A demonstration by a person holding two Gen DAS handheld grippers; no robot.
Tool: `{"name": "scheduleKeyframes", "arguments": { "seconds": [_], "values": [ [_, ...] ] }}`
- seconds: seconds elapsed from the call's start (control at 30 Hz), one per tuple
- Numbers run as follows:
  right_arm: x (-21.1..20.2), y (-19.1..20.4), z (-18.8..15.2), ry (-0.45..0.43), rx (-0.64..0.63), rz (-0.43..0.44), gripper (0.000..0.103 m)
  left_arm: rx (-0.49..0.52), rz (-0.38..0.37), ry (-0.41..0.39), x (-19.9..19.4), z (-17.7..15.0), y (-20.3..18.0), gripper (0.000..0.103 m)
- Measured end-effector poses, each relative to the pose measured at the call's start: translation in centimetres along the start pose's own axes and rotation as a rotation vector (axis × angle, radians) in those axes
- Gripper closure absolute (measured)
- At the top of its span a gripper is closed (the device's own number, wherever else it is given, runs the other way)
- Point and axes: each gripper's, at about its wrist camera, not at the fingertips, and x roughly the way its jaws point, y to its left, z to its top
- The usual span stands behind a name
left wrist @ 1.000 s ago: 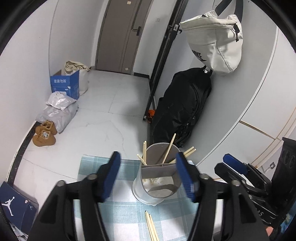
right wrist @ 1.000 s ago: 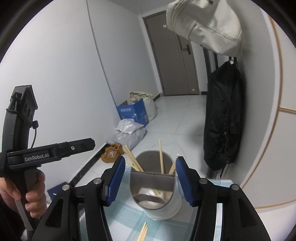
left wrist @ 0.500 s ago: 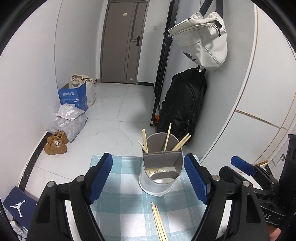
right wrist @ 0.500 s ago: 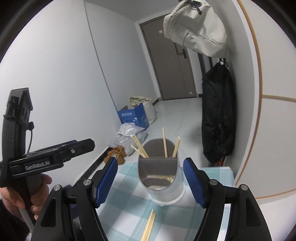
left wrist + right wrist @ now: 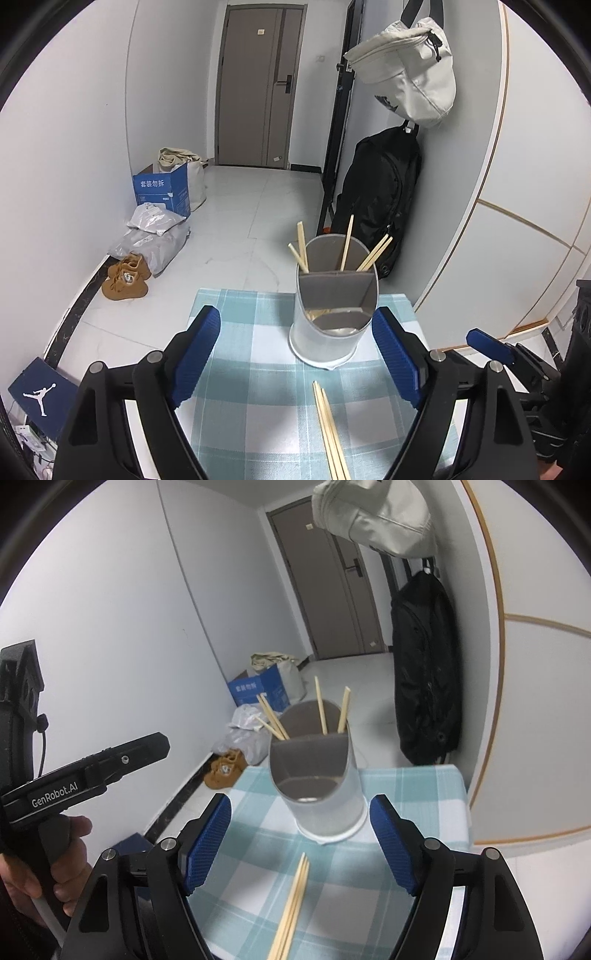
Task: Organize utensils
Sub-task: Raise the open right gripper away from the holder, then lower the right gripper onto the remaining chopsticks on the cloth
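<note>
A white cylindrical utensil holder [image 5: 332, 314] with a grey divided insert stands on the checked cloth [image 5: 258, 398]; several wooden chopsticks [image 5: 346, 242] stick up from its back compartment. It also shows in the right wrist view [image 5: 325, 797]. A loose bundle of chopsticks [image 5: 330, 428] lies on the cloth in front of it, also in the right wrist view [image 5: 291, 904]. My left gripper [image 5: 299, 358] is open and empty, above the cloth short of the holder. My right gripper [image 5: 299, 843] is open and empty, likewise short of the holder.
The small table ends just behind the holder. Beyond it are a white tiled floor, a blue box [image 5: 162, 192], grey bags and brown shoes [image 5: 125, 278] at left, a black backpack [image 5: 380, 199] and a white bag [image 5: 410, 70] on the right wall.
Both grippers have pulled back from the holder and opened wider. The loose chopsticks on the cloth now show more fully in both views.
</note>
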Motion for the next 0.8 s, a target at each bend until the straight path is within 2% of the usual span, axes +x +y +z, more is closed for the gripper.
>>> {"name": "scheduleKeyframes", "arguments": {
  "seconds": [0.27,0.57,0.67,0.7,0.8],
  "values": [
    [1.3,-0.6,-2.3,0.058,0.004,-0.016,0.025,-0.016,0.015,0.007,2.0,-2.1,1.1,0.022],
    [4.7,-1.1,-4.9,0.207,0.033,-0.041,0.025,-0.022,0.016,0.118,5.9,-5.0,2.4,0.022],
    [6.3,-1.2,-5.9,0.279,0.039,-0.042,0.034,-0.072,0.023,0.188,7.1,-5.3,3.6,0.022],
    [6.7,-1.1,-6.2,0.295,0.033,-0.041,0.040,-0.097,0.012,0.213,7.6,-5.4,4.2,0.022],
    [8.3,-0.7,-6.9,0.354,0.004,-0.048,0.050,-0.124,0.035,0.237,8.2,-5.4,5.2,0.022]
  ]
}}
